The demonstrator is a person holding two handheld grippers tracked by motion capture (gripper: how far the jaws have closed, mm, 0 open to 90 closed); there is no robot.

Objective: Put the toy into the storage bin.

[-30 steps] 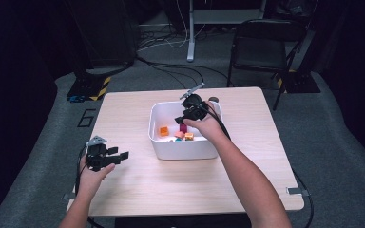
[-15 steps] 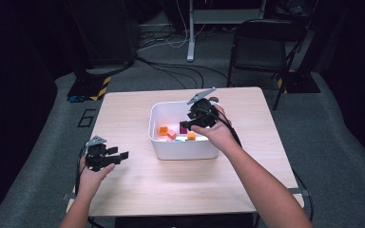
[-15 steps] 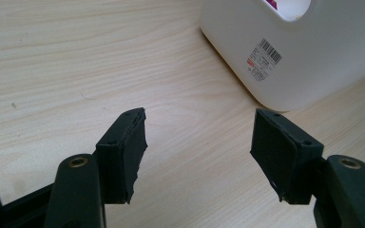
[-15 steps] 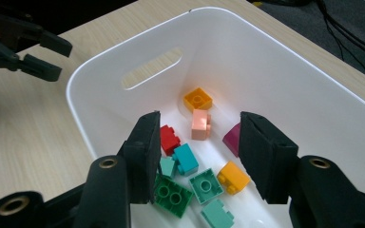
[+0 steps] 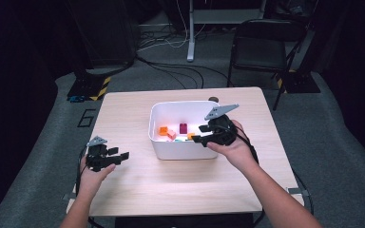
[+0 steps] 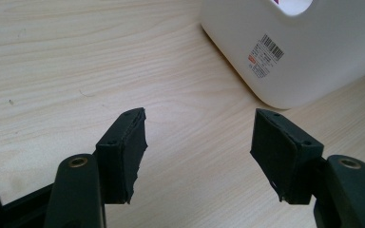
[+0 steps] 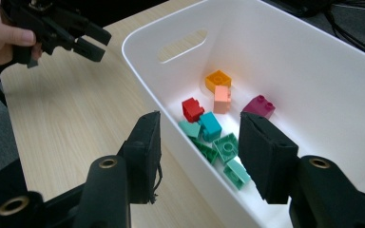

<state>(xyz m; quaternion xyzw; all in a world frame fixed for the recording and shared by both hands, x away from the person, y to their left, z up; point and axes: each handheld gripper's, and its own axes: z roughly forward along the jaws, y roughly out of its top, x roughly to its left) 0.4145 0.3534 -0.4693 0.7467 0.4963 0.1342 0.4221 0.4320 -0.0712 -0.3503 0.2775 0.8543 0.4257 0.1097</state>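
Left tongs [image 5: 119,155] sit low over the near-left part of the desk [image 5: 123,114], jaws apart with bare wood between them, nothing held; in the left gripper view [image 6: 198,142] they point toward a corner of the white bin [image 6: 313,52]. That corner carries a small sticker [image 6: 264,56] with a barcode and tiny print, too small to read. Right tongs [image 5: 200,138] hover at the bin's [image 5: 171,148] near-right rim, jaws apart and empty; in the right gripper view [image 7: 199,156] one jaw is outside the near wall and the other inside over the blocks. The bin [image 7: 323,61] stands mid-desk, past the left tongs. Inside, near to far: green blocks [image 7: 225,147], teal block [image 7: 210,126], red block [image 7: 192,109], pink block [image 7: 222,99], orange block [image 7: 218,79], purple block [image 7: 259,106]. No writing readable on the blocks. Beyond the desk, a black folding chair [image 5: 261,47] and cables [image 5: 171,45] on the grey floor.
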